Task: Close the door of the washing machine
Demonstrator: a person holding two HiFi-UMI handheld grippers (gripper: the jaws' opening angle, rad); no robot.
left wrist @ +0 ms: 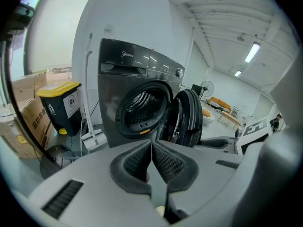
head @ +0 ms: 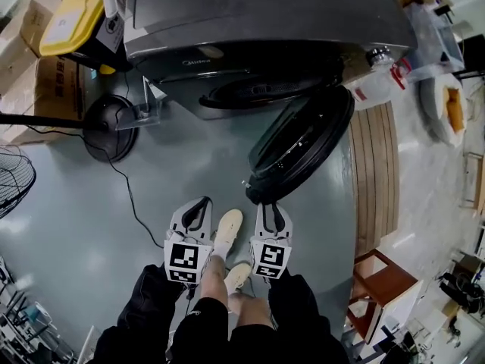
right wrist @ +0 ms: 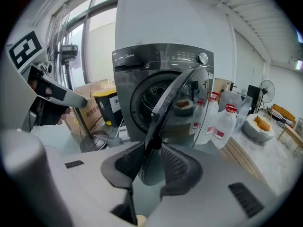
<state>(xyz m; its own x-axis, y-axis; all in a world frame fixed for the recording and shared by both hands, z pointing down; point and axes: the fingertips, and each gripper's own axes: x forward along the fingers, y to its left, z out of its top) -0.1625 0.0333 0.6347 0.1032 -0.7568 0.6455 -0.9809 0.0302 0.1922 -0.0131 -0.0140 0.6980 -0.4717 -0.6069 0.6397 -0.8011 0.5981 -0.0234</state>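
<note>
Currently the right gripper (right wrist: 150, 149) has its pads (right wrist: 129, 161) drawn narrow about the free edge of the door (right wrist: 176, 97). The edge runs up between them as a thin, near-upright line, and nothing else sits in the gap. The left pad lies against the edge. Whether the right pad presses the far face or merely stands just beside it cannot be read with certainty.

The left gripper (left wrist: 151, 144) has its tips together and holds nothing. It hangs off to the left, apart from the door, so the right gripper is the working one.

The door stands swung wide out of the washing machine (head: 265, 14). Its hinged side is at the machine's right front corner and its free edge points back toward the person. The drum opening (head: 261, 91) lies ahead of the held edge and to its left. In all likelihood the coming move is an arc forward and leftward about the hinge — not a straight push.

Points not visible or poorly shown:
- The hinge itself is not resolved in any view.
- The latch and its catch cannot be made out.
- The door's lower rim is cut off behind the gripper bodies.
- Bottles (right wrist: 222, 119) beside the machine show only through the door's glass — distorted.
</note>
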